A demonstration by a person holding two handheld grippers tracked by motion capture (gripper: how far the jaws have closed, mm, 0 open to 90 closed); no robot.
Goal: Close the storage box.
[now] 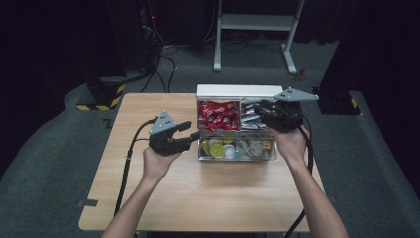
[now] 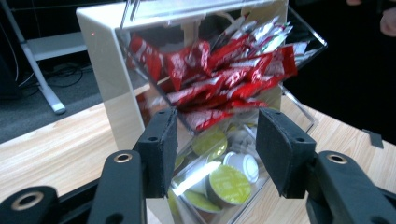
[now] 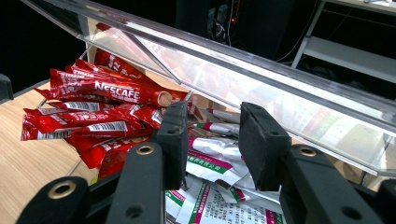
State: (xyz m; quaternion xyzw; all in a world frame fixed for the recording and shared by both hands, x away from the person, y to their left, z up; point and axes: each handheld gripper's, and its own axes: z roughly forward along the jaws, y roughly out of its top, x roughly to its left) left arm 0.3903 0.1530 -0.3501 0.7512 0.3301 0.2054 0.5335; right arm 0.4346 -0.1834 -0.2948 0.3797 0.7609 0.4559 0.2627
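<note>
1. We see a pale wooden worktop (image 1: 163, 193) on grey carpet (image 1: 44, 148) in a dark room.
2. The clear four-compartment acrylic organiser box (image 1: 236, 154) sits at the worktop's far edge.
3. The left gripper (image 1: 194, 135) sits beside the box with its jaws spread and nothing between them.
4. The right gripper (image 1: 260, 106) hangs over the box's silver sachets (image 3: 215, 158), jaws apart.

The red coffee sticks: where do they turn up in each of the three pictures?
High view: the red coffee sticks fill the back left compartment of the clear box, mid-table.
Left gripper view: the red coffee sticks lie in the upper centre, above the green-lidded capsules.
Right gripper view: the red coffee sticks are piled at the left, beside white sachets.
Shared landmark: the clear box's see-through wall.
</note>
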